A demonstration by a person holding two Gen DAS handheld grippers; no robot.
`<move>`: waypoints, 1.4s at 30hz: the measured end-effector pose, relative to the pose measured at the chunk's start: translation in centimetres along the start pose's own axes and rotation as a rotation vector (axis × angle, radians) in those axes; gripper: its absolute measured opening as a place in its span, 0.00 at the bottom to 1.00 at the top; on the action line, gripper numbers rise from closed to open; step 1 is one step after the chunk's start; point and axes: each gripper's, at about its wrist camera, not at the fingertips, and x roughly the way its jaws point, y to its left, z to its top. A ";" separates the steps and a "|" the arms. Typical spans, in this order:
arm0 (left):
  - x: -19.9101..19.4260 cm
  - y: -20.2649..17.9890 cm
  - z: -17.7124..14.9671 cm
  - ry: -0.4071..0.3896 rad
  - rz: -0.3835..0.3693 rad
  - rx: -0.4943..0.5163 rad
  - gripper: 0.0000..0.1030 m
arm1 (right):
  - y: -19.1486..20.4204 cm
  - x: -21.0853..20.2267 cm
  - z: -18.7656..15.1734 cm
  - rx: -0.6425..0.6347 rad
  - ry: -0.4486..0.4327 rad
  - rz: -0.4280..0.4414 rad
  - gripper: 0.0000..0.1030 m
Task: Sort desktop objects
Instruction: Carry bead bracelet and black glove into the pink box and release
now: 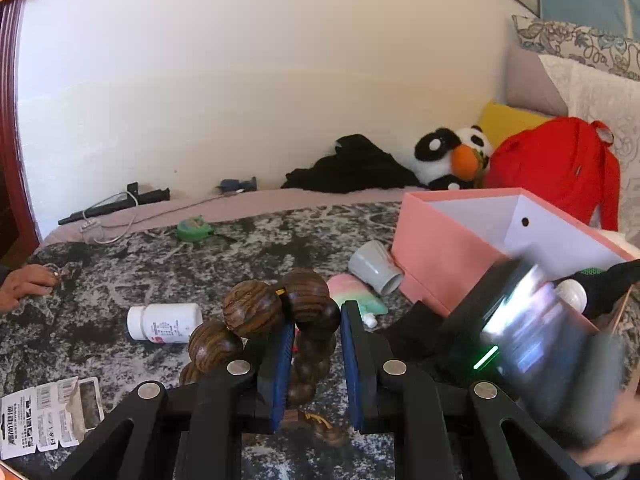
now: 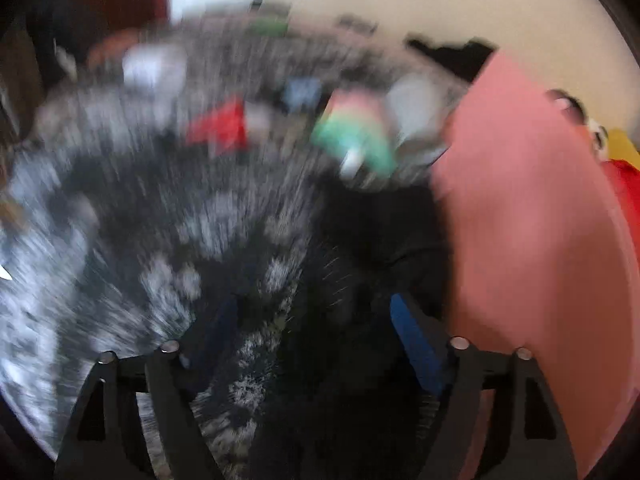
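Your left gripper [image 1: 314, 322] pinches the wooden bead bracelet [image 1: 276, 320], lifted near centre; pink box [image 1: 448, 248] sits right; swing it over the rim before releasing; right gripper [image 2: 316, 320] wide, empty, over a dark cloth [image 2: 380, 232].

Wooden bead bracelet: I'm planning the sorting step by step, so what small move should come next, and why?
Probably carry the wooden bead bracelet, clamped in the left hand-held gripper, rightward over the pink box. The box is open, already holds items, and sits close by.
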 end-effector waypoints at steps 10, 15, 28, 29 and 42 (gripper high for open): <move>-0.6 0.6 0.4 -0.012 0.007 -0.037 0.18 | -4.0 -6.3 0.7 0.182 -0.156 0.203 0.06; -0.6 -0.7 0.8 -0.013 0.003 -0.012 0.18 | -6.1 -14.3 0.8 0.215 -0.330 0.266 0.06; 2.9 -15.0 8.0 -0.061 -0.168 0.159 0.18 | -17.6 -24.2 -2.8 0.420 -0.543 0.045 0.06; 3.6 -16.4 8.7 -0.059 -0.181 0.174 0.18 | -18.7 -24.7 -3.4 0.441 -0.554 0.010 0.06; 13.1 -26.4 8.4 0.129 -0.195 0.243 0.18 | -26.6 -24.6 -6.1 0.523 -0.526 -0.249 0.06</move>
